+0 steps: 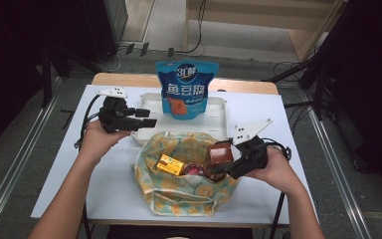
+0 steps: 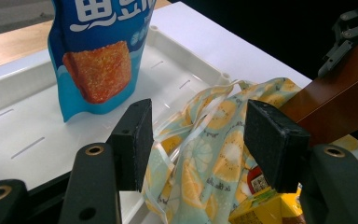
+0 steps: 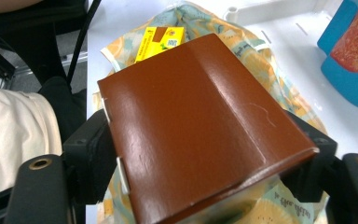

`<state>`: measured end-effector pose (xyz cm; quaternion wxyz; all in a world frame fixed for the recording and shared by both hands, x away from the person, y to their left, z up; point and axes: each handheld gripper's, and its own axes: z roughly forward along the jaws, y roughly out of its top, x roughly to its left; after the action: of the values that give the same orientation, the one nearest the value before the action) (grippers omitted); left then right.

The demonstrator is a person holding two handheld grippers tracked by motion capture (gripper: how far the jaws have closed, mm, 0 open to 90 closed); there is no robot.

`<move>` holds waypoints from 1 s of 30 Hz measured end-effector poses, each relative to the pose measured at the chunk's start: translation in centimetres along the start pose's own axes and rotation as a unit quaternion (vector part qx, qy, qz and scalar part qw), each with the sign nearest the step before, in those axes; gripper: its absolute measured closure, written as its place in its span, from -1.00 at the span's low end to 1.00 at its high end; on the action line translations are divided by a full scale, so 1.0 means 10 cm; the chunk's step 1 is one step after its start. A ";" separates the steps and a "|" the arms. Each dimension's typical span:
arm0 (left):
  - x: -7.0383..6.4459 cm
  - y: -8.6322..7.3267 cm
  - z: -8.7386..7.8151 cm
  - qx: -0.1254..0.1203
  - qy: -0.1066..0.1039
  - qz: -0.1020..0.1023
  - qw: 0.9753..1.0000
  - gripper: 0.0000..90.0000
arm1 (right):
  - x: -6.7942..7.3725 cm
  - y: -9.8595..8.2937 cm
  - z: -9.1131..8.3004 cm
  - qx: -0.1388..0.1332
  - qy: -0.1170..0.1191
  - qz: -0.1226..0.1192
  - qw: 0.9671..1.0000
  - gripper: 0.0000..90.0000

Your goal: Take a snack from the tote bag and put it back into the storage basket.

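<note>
Your left gripper (image 1: 146, 122) hangs over the near rim of the white tray (image 1: 149, 102), its jaws spread with nothing pinched between them; in the left gripper view the lemon-print bag (image 2: 205, 154) lies just beyond the open pads, so you seem set to catch its edge and steady it, or hold the mouth wide. The bag sits at the middle of the table (image 1: 64, 164), against the tray's front edge. Behind, the blue snack pouch (image 1: 186, 88) stands upright in the tray, probably already unpacked. Inside the bag's mouth lie a yellow carton (image 1: 170, 165) and a small red-topped item (image 1: 193, 170), which I cannot identify. To their right, your right gripper (image 1: 218, 171) has its jaws pressed on the sides of the brown box (image 3: 205, 121), held tilted over the bag's right part, likely being drawn out. The pouch occupies the tray's middle, so set the box beside it; loose bag fabric under the box could drag along.
</note>
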<state>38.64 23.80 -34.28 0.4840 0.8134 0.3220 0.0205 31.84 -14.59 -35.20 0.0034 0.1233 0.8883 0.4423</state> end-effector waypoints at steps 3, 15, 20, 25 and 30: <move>0.00 0.00 0.00 0.001 -0.001 0.000 1.000 -0.05 | 0.01 -0.01 -0.01 -0.002 -0.001 -0.004 1.000 -0.39; 0.01 -0.01 0.00 0.000 -0.001 -0.002 1.000 -0.05 | 0.03 -0.04 -0.06 -0.011 0.004 -0.016 1.000 -0.18; 0.01 -0.01 0.00 0.001 -0.002 -0.003 1.000 -0.05 | 0.05 0.00 -0.02 -0.011 0.007 -0.022 1.000 -0.27; 0.01 -0.01 0.00 0.002 -0.002 -0.003 1.000 -0.05 | 0.06 0.03 -0.02 -0.013 0.008 -0.028 1.000 -0.18; 0.01 -0.01 0.00 0.002 -0.002 -0.004 1.000 -0.05 | 0.06 0.01 -0.05 -0.012 0.006 -0.027 1.000 -0.12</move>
<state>38.69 23.88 -34.44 0.4829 0.8132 0.3245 0.0157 31.18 -14.78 -34.75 0.0113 0.0963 0.8858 0.4538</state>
